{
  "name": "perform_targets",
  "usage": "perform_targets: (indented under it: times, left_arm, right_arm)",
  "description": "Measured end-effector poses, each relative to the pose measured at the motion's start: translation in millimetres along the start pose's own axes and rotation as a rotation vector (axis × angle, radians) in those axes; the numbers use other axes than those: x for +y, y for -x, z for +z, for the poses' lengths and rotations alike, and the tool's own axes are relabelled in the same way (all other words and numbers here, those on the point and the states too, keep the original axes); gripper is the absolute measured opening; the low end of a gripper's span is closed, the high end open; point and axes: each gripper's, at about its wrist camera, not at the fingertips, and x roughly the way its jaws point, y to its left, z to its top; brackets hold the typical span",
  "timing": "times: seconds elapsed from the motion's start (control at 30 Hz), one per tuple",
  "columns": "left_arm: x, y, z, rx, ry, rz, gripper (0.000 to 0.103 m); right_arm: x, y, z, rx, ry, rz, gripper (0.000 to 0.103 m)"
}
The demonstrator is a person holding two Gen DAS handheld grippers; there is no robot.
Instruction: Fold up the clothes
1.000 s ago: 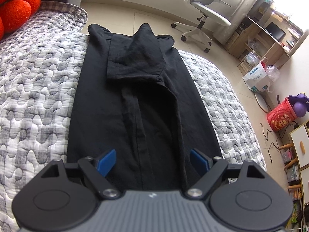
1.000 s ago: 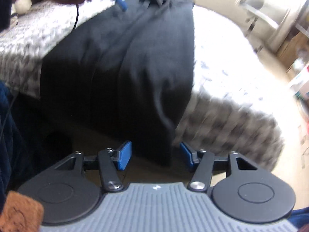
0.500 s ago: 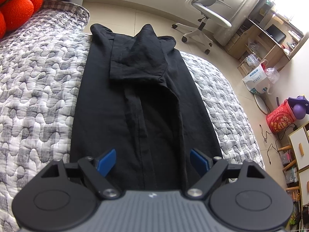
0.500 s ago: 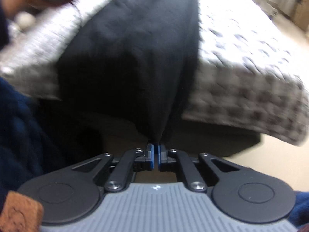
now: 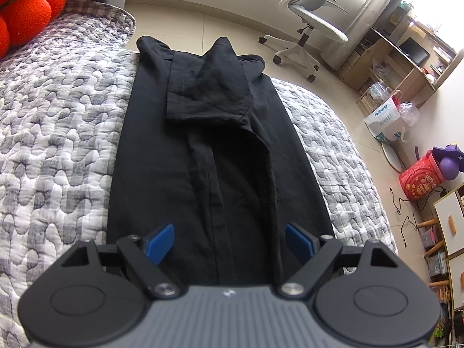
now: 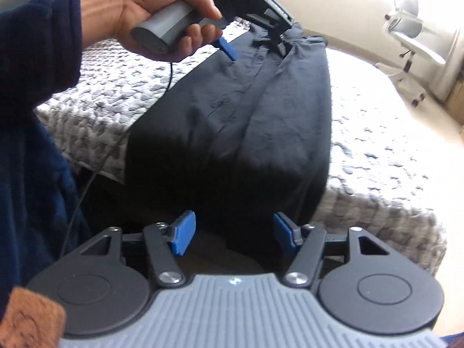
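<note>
A long black garment (image 5: 203, 159) lies lengthwise on the grey-and-white quilted bed (image 5: 58, 145), its sides and a sleeve folded in over the middle. My left gripper (image 5: 229, 243) hovers open above the garment's near end, nothing between its blue pads. In the right wrist view the same garment (image 6: 246, 121) drapes over the bed's edge. My right gripper (image 6: 235, 233) is open, and the hanging hem sits just ahead of its gap, unheld. A hand (image 6: 150, 5) holds the left gripper (image 6: 255, 45) over the far end of the cloth.
Red plush balls (image 5: 26, 14) lie at the bed's far left corner. Beyond the bed are tiled floor, a white office chair (image 5: 307, 26), a wooden desk (image 5: 406, 49), a white bag (image 5: 385, 116) and a red bucket (image 5: 420, 177). A dark blue sleeve (image 6: 34, 87) fills the left of the right wrist view.
My right gripper was open a second ago, shut on the hanging hem half a second ago, and stands open again with the hem released. The left gripper stayed open and barely shifted.
</note>
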Motion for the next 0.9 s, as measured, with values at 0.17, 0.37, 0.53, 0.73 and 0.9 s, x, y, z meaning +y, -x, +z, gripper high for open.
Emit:
perform_targets:
  times: [0.17,0.37,0.53,0.73,0.9]
  left_arm:
    - [-2,-2,0,0.0,-0.009,0.005,0.085]
    - [-4,-5,1,0.001,-0.02,0.011,0.085]
    - [-3,-4,2,-0.003,-0.014,0.01,0.085]
    - [-1,-3,3,-0.008,-0.009,0.009,0.085]
    - [-1,-5,4,-0.005,-0.009,0.014,0.085]
  right_arm:
    - [28,-29,11,0.0,-0.007,-0.046,0.035]
    - [36,-37,19,-0.042,0.012,-0.075,0.021]
    - [29,-28,22,-0.064,-0.05,-0.053,0.001]
    - [22,-30,24,-0.061,-0.106,0.001,0.002]
    - [16,-31,25,-0.057,-0.152,0.047,0.007]
